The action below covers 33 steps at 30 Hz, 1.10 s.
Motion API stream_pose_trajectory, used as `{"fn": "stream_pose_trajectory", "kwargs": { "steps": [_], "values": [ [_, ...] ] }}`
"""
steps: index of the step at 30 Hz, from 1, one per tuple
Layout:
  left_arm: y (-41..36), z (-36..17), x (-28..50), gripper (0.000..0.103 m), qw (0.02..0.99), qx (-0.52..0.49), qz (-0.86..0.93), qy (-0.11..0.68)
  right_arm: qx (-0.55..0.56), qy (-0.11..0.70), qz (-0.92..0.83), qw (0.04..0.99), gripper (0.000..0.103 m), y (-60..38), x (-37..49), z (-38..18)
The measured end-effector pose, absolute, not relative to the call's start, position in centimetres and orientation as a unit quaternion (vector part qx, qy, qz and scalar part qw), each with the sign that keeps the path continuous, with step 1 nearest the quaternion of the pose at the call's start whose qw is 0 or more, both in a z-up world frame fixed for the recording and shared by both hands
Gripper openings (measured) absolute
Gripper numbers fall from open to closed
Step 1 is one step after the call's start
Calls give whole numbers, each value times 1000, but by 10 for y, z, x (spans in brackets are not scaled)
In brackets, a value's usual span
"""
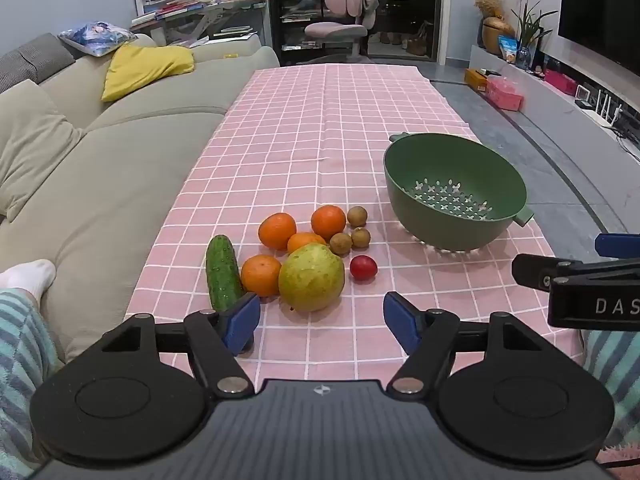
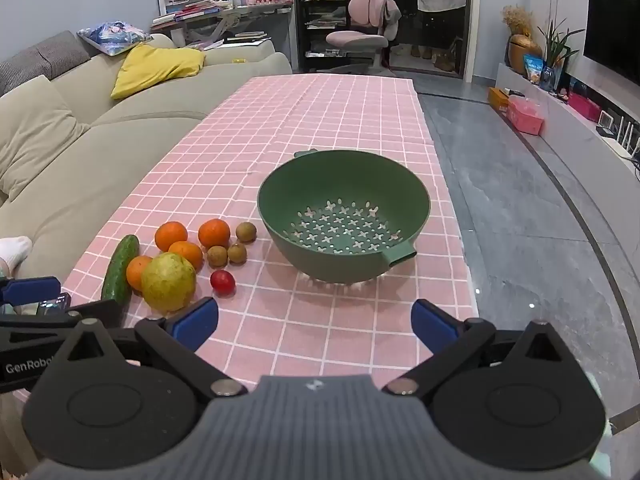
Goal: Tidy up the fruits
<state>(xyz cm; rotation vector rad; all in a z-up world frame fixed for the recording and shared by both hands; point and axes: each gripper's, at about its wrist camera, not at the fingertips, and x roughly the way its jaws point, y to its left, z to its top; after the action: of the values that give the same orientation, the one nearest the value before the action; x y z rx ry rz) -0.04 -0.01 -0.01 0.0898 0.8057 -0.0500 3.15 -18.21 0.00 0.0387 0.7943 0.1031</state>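
The left tool hangs tilted down over the near end of the counter, its blue pads spread wide with nothing between them. Just ahead of its gap lies the big yellow-green fruit, which looks like a guava, resting on the pink checked cloth and apart from both pads. Left of that fruit sits one orange, touching it, and left again lies the cucumber. The cucumber's long axis runs away from the tool, leaning slightly left at its far end, and its near end sits just behind the tool's left pad; whether they touch I cannot tell. Three more oranges cluster beyond the big fruit, with three small brown round fruits to their right and a small red fruit nearest the tool on that side.

The green strainer bowl stands upright ahead and to the right of the left tool, well apart from the fruit heap, with nothing in it.

The right tool is likewise released, pads wide apart and holding nothing. The strainer bowl lies straight ahead of it, one handle tab pointing back toward the tool's right side, and the fruit heap lies ahead to its left.
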Motion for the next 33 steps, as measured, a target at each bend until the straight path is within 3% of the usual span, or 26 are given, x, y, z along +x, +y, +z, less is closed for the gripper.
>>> {"fn": "stream_pose_trajectory", "kwargs": {
  "steps": [33],
  "values": [
    [1, 0, 2, 81, 915, 37, -22, 400, 21, 397, 37, 917, 99, -184, 32, 0]
  ]
}}
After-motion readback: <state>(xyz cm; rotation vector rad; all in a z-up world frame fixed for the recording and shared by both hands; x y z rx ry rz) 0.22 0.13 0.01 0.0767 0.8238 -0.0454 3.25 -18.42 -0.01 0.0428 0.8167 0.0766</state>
